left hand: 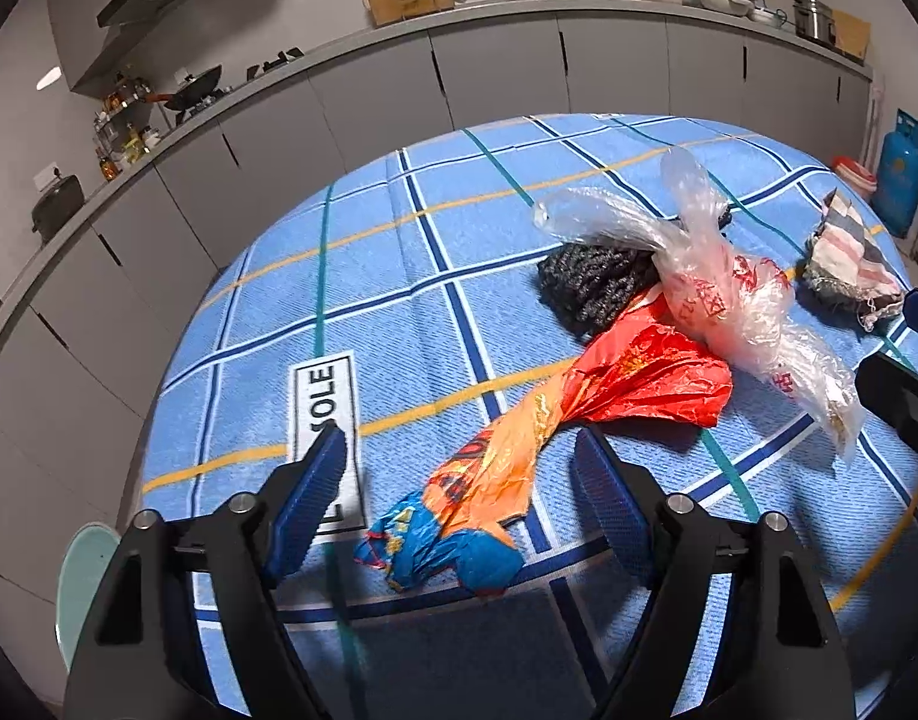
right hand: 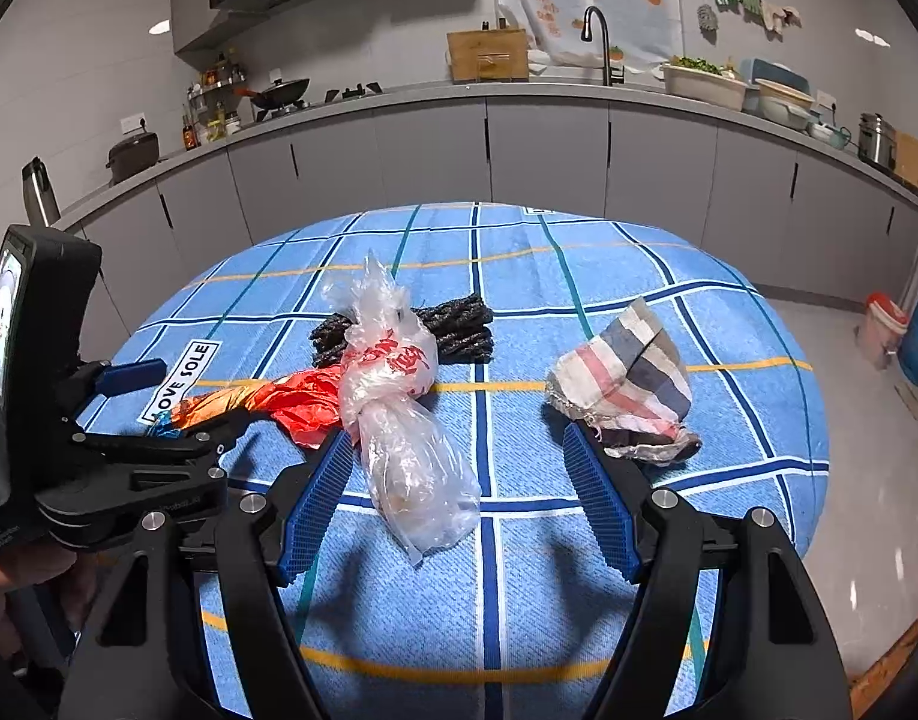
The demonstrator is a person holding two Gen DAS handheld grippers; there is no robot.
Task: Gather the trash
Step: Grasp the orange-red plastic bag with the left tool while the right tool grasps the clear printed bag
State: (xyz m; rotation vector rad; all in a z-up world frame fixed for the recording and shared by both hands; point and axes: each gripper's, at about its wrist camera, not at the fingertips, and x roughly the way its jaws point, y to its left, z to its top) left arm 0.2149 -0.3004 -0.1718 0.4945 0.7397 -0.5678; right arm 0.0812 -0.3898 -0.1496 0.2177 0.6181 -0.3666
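A twisted orange-red plastic bag [left hand: 639, 372] with a blue end lies on the blue checked tablecloth [left hand: 399, 276]. Its blue end sits between the fingers of my left gripper [left hand: 459, 450], which is open; the pads do not press it. A knotted clear plastic bag [right hand: 399, 414] with red print lies between the fingers of my right gripper [right hand: 457, 435], also open, with its left pad close beside the bag. The clear bag [left hand: 717, 294] overlaps the orange-red bag [right hand: 303, 396]. My left gripper [right hand: 195, 399] shows at the left of the right wrist view, over the orange bag's end.
A black knitted bundle [right hand: 459, 330] lies behind the bags, and a striped cloth [right hand: 633, 384] to the right. Grey kitchen cabinets [right hand: 549, 150] run behind the table. A blue gas cylinder [left hand: 900, 168] and a red-lidded bin [right hand: 882, 324] stand on the floor at right. A teal chair [left hand: 81, 570] is near left.
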